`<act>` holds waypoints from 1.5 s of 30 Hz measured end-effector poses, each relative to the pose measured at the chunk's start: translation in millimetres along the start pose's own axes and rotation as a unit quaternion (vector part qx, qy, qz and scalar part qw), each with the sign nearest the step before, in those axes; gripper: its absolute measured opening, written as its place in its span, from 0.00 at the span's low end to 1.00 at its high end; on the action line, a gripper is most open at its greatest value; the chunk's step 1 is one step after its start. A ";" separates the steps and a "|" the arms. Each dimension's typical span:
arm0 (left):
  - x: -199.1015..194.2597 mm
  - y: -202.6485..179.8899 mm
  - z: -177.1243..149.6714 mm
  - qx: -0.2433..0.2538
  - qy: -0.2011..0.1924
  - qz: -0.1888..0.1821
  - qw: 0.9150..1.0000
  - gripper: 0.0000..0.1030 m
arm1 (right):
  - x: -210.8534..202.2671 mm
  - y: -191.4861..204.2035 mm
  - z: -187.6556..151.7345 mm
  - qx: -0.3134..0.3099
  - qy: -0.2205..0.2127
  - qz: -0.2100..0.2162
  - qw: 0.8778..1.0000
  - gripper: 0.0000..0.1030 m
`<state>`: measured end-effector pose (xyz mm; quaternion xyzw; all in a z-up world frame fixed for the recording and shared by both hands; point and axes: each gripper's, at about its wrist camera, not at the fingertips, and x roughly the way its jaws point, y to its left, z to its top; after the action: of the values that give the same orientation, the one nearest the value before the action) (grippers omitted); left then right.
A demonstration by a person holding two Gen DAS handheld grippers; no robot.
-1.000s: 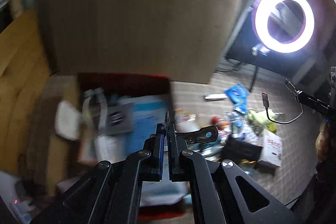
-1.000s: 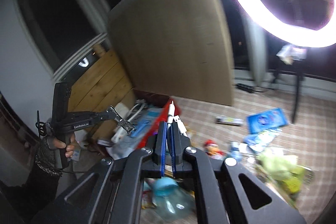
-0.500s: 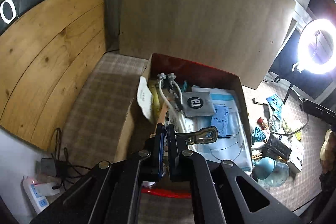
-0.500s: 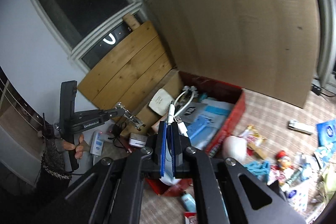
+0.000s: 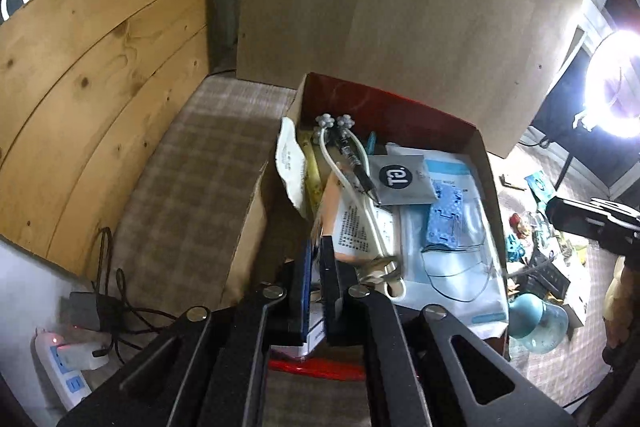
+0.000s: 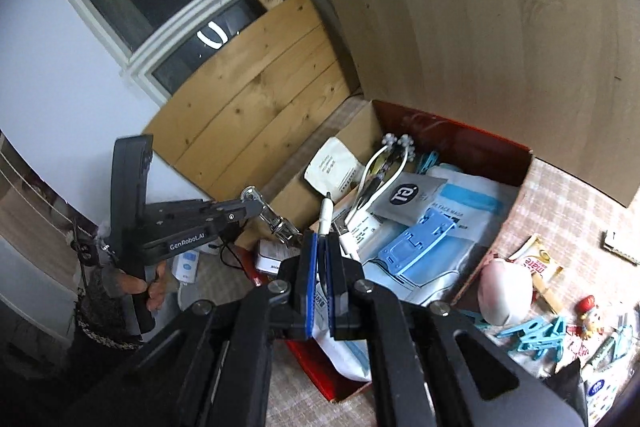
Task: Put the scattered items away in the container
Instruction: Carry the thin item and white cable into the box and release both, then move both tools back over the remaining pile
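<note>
A cardboard box (image 5: 486, 163) with a red lining lies open below both grippers and holds a face-mask pack (image 5: 452, 267), a blue stand, a grey sachet, a pen and white cords. My left gripper (image 5: 316, 259) hangs over the box's near left corner; its jaws are opening, and a metal nail clipper (image 5: 380, 271) still sticks out from between them to the right. My right gripper (image 6: 322, 251) hovers over the box (image 6: 524, 163). Its jaws are opening too, with a white charging cable (image 6: 326, 213) still between the pads. Each gripper appears in the other's view: the left gripper (image 6: 256, 205) and the right gripper (image 5: 556, 213).
A large board leans behind the box and wooden planks stand to its left. A power strip (image 5: 64, 367) with cords lies on the floor at the left. Right of the box lie blue clips (image 6: 536, 337), a white round object (image 6: 504, 291), a figurine (image 6: 590, 315) and packets. A ring light (image 5: 616, 99) glares.
Both grippers swung left from the scattered pile and sank over the box, which now fills the views. The gaps between both pairs of pads have widened slightly.
</note>
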<state>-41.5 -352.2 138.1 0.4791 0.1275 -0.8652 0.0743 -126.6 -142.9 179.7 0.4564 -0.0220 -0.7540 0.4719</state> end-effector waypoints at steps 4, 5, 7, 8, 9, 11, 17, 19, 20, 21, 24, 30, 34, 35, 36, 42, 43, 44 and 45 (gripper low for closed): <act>-7.4 -0.7 -0.2 0.000 -0.017 0.002 1.000 0.24 | -7.9 0.4 -2.7 -0.015 -0.023 -0.052 0.998 0.54; -8.9 -2.1 -0.4 0.001 -0.019 0.001 1.000 0.24 | -12.2 -0.2 -3.4 -0.021 -0.028 -0.062 0.997 0.54; -9.0 -5.3 -0.2 0.001 -0.019 -0.004 1.000 0.24 | -21.6 -3.6 -5.4 -0.028 -0.036 -0.082 0.996 0.54; -9.1 -7.1 -0.2 0.002 -0.020 -0.007 1.000 0.24 | -26.8 -7.3 -7.2 -0.027 -0.039 -0.087 0.995 0.54; -9.2 -10.3 -0.3 0.005 -0.021 -0.009 1.000 0.24 | -32.0 -11.2 -9.1 -0.026 -0.041 -0.092 0.995 0.55; -9.3 -19.4 -0.3 0.011 -0.021 -0.018 1.000 0.24 | -42.9 -21.3 -13.8 -0.018 -0.044 -0.102 0.994 0.57; -9.0 -56.0 -3.8 0.042 -0.016 -0.049 0.998 0.24 | -81.1 -48.0 -35.3 -0.006 -0.061 -0.148 0.987 0.58; -9.5 -71.5 -6.8 0.058 -0.013 -0.060 0.996 0.24 | -96.4 -56.2 -45.5 -0.003 -0.069 -0.164 0.984 0.58; -9.8 -80.5 -9.1 0.067 -0.012 -0.065 0.996 0.24 | -104.0 -60.3 -50.7 -0.002 -0.073 -0.173 0.982 0.59; -10.2 -87.0 -10.7 0.072 -0.011 -0.071 0.995 0.24 | -112.0 -64.4 -56.6 0.000 -0.077 -0.181 0.980 0.59; -11.5 -109.2 -17.3 0.087 -0.008 -0.092 0.992 0.25 | -136.2 -76.5 -74.8 0.007 -0.087 -0.207 0.974 0.60; -8.9 -159.9 -34.2 0.133 0.009 -0.125 0.983 0.27 | -189.7 -115.6 -127.0 0.057 -0.097 -0.252 0.961 0.60; 1.6 -197.0 -37.2 0.167 0.025 -0.146 0.975 0.28 | -225.1 -144.0 -162.7 0.106 -0.103 -0.280 0.948 0.60; 5.5 -206.5 -37.1 0.177 0.030 -0.151 0.972 0.28 | -232.4 -149.8 -170.8 0.117 -0.105 -0.284 0.946 0.60; 9.5 -216.1 -36.9 0.187 0.035 -0.155 0.970 0.28 | -239.5 -155.4 -178.8 0.129 -0.108 -0.287 0.943 0.60; 41.4 -279.7 -38.6 0.303 0.069 -0.148 0.939 0.28 | -259.6 -178.8 -211.5 0.161 -0.100 -0.295 0.937 0.60; 49.4 -289.0 -38.6 0.326 0.076 -0.141 0.932 0.28 | -259.0 -180.5 -212.6 0.158 -0.094 -0.292 0.938 0.60; 56.3 -296.0 -38.6 0.345 0.083 -0.137 0.925 0.28 | -257.1 -181.3 -211.2 0.153 -0.089 -0.289 0.941 0.60; 62.9 -302.6 -38.9 0.362 0.089 -0.133 0.918 0.28 | -254.9 -181.0 -209.7 0.148 -0.085 -0.285 0.943 0.60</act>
<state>-119.2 -51.8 110.2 0.5269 -0.1258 -0.8081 -0.2313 -67.8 227.2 143.7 0.4428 -0.0420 -0.8811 0.1606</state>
